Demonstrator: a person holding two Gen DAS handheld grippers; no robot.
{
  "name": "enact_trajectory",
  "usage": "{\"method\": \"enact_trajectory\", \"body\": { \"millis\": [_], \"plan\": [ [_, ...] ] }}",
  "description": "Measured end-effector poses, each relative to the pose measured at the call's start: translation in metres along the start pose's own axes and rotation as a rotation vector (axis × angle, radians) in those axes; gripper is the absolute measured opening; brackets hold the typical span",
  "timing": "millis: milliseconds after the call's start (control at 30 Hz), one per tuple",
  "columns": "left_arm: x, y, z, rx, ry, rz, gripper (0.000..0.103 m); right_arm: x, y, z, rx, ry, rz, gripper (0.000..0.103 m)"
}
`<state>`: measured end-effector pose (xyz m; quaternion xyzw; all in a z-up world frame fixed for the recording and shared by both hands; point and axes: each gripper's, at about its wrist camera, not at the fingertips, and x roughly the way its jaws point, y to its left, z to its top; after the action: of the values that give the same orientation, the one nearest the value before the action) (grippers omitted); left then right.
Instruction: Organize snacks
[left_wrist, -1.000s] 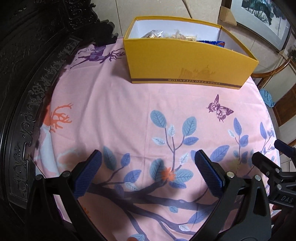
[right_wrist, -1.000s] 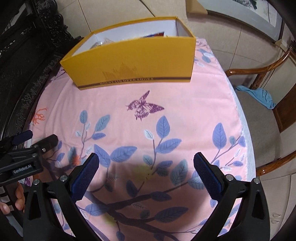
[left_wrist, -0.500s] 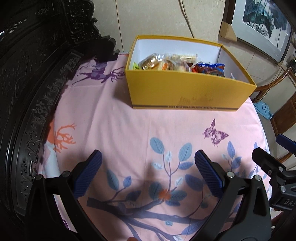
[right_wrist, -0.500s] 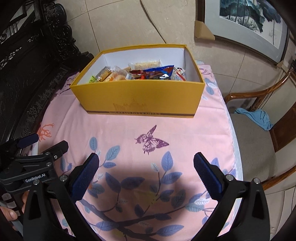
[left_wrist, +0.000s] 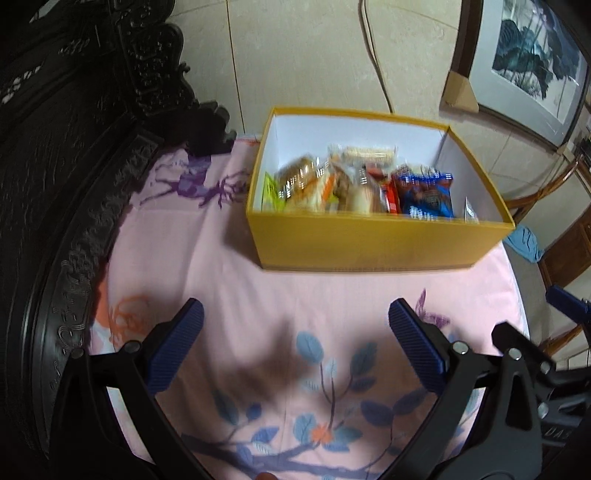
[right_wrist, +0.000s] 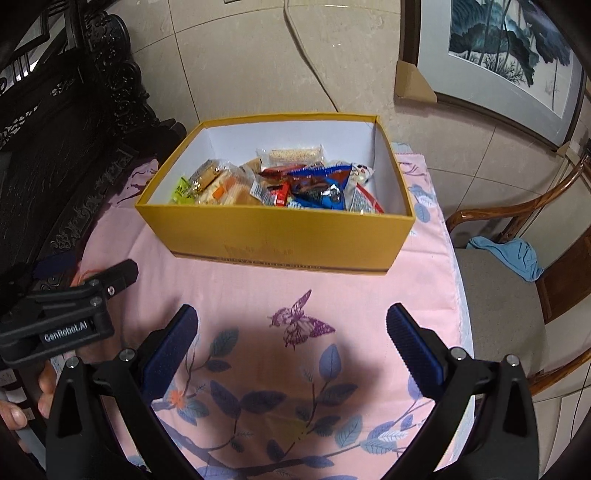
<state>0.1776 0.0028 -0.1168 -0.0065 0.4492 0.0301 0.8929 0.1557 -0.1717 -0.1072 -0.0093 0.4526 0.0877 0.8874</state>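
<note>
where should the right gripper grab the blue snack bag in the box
Probably the blue bag's crimped top edge, coming straight down from above with the open right gripper. The bag lies on top of the pile, and the yellow box walls block any approach from the side.

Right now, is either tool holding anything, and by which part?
Nothing held. The left tool and right tool are both open and empty above the tablecloth; the snacks sit in the yellow box.

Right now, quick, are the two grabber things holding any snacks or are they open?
Left gripper: open, fingers wide apart, holding nothing.
Right gripper: open, fingers wide apart, holding nothing.
The snacks are all in the yellow box.
</note>
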Motion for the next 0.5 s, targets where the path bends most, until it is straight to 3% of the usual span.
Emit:
{"method": "enact_trajectory", "body": {
  "millis": [167, 500],
  "plan": [
    [0.001, -0.003, 0.033, 0.028, -0.042, 0.047, 0.101, 0.002, 0.005, 0.025, -0.019, -0.02, -0.014, 0.102],
    [0.007, -0.007, 0.077, 0.039, -0.09, 0.044, 0.101, 0.01, 0.009, 0.06, -0.045, -0.048, -0.016, 0.102]
  ]
}}
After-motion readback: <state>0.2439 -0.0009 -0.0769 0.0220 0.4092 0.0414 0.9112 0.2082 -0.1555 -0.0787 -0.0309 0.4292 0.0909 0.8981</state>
